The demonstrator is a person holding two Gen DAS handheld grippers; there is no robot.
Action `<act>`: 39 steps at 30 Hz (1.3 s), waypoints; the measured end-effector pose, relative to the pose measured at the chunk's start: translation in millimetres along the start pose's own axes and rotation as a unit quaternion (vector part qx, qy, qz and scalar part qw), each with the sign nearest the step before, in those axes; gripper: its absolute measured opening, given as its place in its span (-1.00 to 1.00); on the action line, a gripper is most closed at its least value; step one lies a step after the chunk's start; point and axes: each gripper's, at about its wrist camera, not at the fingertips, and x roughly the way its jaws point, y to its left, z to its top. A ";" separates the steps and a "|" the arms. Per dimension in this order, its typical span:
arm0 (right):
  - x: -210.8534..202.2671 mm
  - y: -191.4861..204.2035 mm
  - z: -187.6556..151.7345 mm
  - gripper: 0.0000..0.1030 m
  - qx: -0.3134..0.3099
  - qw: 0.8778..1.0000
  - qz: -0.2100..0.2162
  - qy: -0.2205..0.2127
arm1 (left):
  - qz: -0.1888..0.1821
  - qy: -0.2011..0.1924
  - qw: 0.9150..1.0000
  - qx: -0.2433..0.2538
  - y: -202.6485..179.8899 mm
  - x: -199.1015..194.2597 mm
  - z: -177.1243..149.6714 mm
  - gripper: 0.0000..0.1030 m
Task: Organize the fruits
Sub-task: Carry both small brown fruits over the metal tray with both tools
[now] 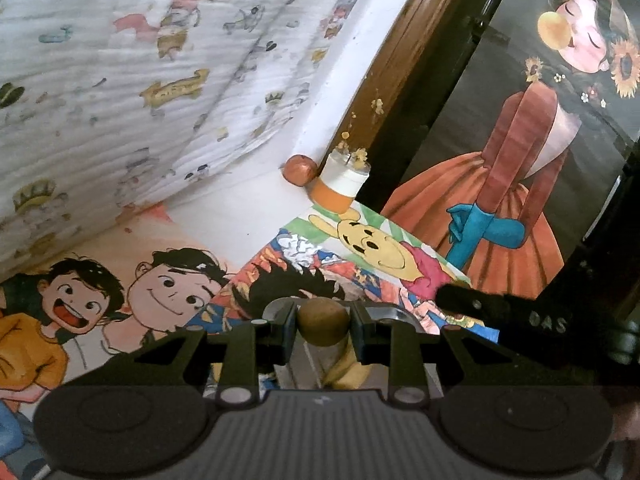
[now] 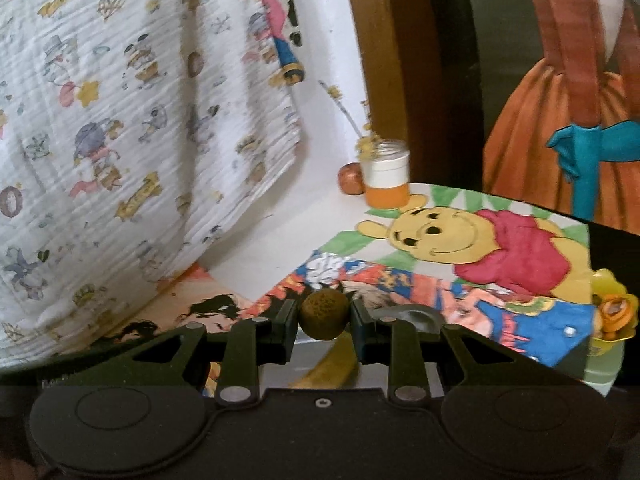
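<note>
Jar standing at the far edge of a bear drawing, small round fruit touching its left side, patterned cloth hanging further left.

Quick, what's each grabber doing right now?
Left gripper: shut on a round brown fruit.
Right gripper: shut on a brown speckled fruit.

Both my views are evenly lit by soft, diffuse indoor light; source direction not determinable. No hard shadows. The printed cloth reads bright and slightly washed out, with fine detail lost in its pale areas. The dark wooden post and the zone beside it fall to near black. Strong fisheye bending: straight edges curve, corners vignette to black. My right view shows motion smear across the cloth and upper region. My own housing at the bottom of each frame is dim and low-contrast.
</note>
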 end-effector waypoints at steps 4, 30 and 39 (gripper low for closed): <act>-7.7 -8.6 -11.6 -0.42 0.004 1.000 -0.013 -0.004 | 0.002 -0.006 1.000 0.004 -6.1 5.6 -2.5 -0.40; -15.6 -48.7 -73.7 -0.42 0.046 0.995 -0.094 -0.003 | -0.061 0.040 0.992 0.106 -68.5 68.2 -29.2 -0.40; -14.9 -51.0 -86.8 -0.42 0.056 0.993 -0.107 0.012 | -0.070 0.067 0.987 0.126 -72.0 80.2 -35.4 -0.40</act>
